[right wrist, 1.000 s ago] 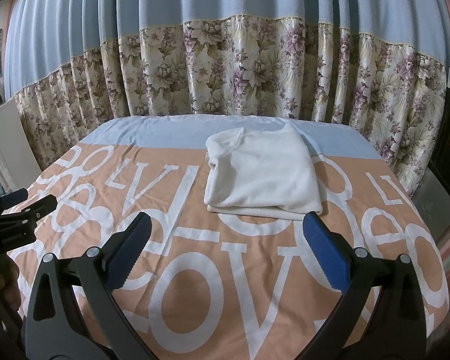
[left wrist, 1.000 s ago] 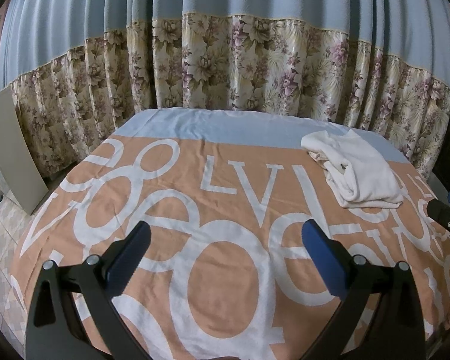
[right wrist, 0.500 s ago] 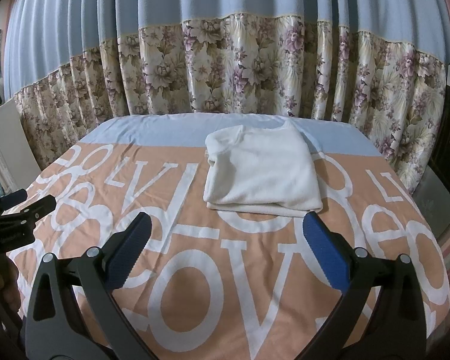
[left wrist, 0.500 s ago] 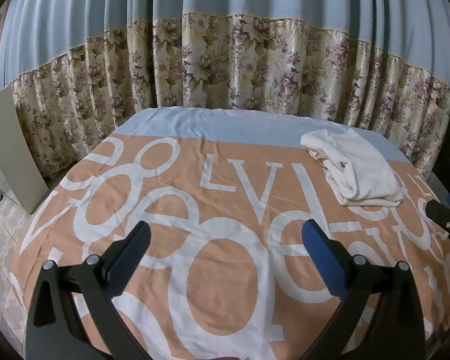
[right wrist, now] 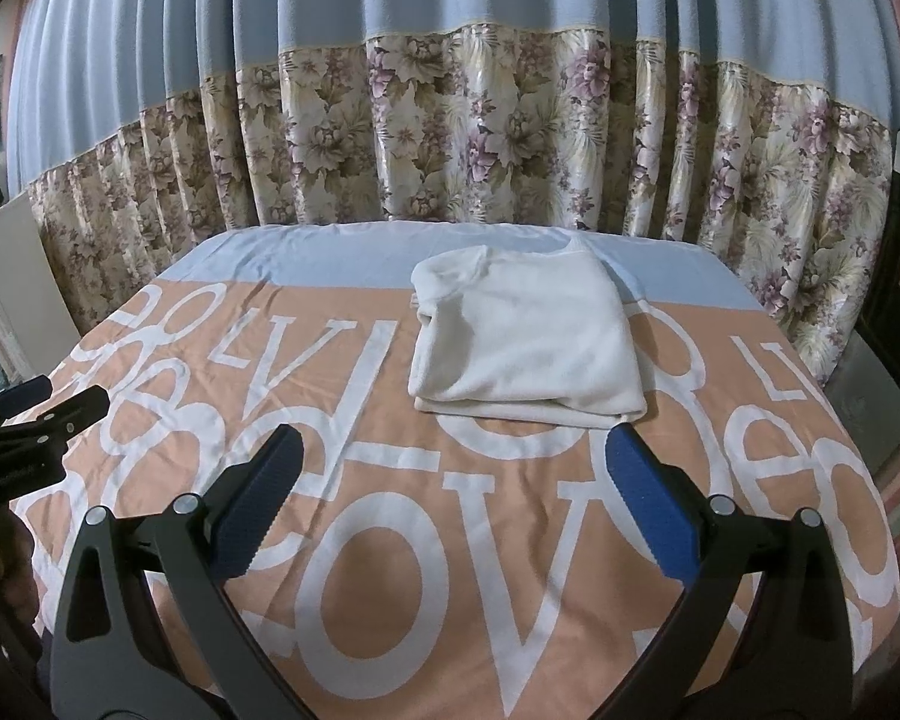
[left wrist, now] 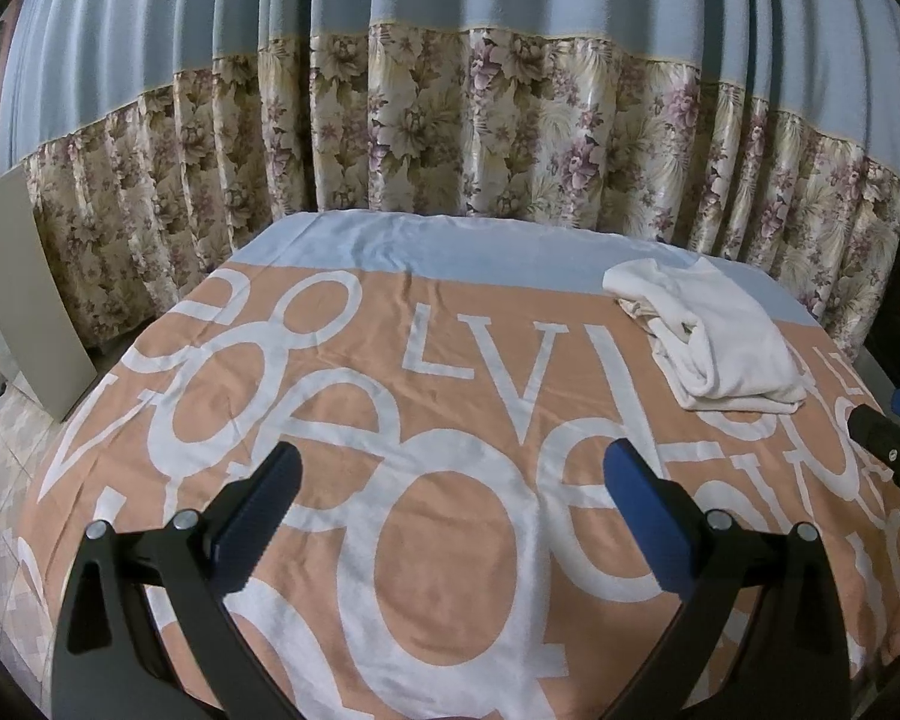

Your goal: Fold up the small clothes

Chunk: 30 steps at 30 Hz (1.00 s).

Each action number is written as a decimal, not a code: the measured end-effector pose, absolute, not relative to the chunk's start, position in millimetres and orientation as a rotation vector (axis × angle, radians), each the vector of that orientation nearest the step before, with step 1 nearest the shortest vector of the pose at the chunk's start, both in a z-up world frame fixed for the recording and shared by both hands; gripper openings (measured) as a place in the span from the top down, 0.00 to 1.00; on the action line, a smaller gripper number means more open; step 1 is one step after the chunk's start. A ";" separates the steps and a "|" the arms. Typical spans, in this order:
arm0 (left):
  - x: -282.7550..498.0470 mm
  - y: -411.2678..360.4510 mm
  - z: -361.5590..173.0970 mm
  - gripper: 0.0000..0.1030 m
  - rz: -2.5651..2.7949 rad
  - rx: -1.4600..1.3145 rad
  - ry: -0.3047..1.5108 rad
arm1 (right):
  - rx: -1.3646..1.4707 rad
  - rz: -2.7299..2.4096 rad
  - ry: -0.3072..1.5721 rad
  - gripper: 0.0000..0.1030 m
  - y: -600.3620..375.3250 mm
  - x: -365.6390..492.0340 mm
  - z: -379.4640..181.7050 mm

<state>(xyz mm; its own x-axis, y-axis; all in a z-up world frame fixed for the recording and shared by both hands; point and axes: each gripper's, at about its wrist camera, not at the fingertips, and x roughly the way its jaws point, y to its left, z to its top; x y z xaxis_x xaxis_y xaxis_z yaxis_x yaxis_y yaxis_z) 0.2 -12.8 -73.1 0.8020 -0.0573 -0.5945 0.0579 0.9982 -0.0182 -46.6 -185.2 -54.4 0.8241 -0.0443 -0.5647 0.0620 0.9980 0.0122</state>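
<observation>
Garment (right wrist: 525, 333) sits folded at the far right of the bed (right wrist: 390, 570), white stack straddling the blue strip and the orange lettered print. It lies straight ahead of your right gripper (right wrist: 450, 492), just past the fingers, not touching. In the left view it is off to the right, well away from the left gripper (left wrist: 450, 498).

Both grippers are wide open with nothing in them, hovering above the cover near the front edge.

My read: fold looks done or nearly so. The near edge shows stacked layers a bit uneven, and the left side has a loose rolled lip.

If you tidy it:
- come in low with the right, fingers flat to the cover
- pinch all layers at the near edge, not only the top one
- bring the left across to pin the loose left side first
- release only once the stack lies flat

Risk: soft fleecy cloth may drag and undo the fold.
</observation>
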 end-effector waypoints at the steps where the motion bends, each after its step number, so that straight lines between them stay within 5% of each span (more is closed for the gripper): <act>1: -0.8 -13.1 -73.1 0.02 -0.060 0.002 0.637 | 0.031 -0.055 0.601 0.03 -185.3 -46.1 -54.5; 30: -0.1 -16.2 -75.6 0.02 -0.068 0.011 0.637 | 0.035 -0.099 0.593 0.03 -189.7 -50.0 -52.1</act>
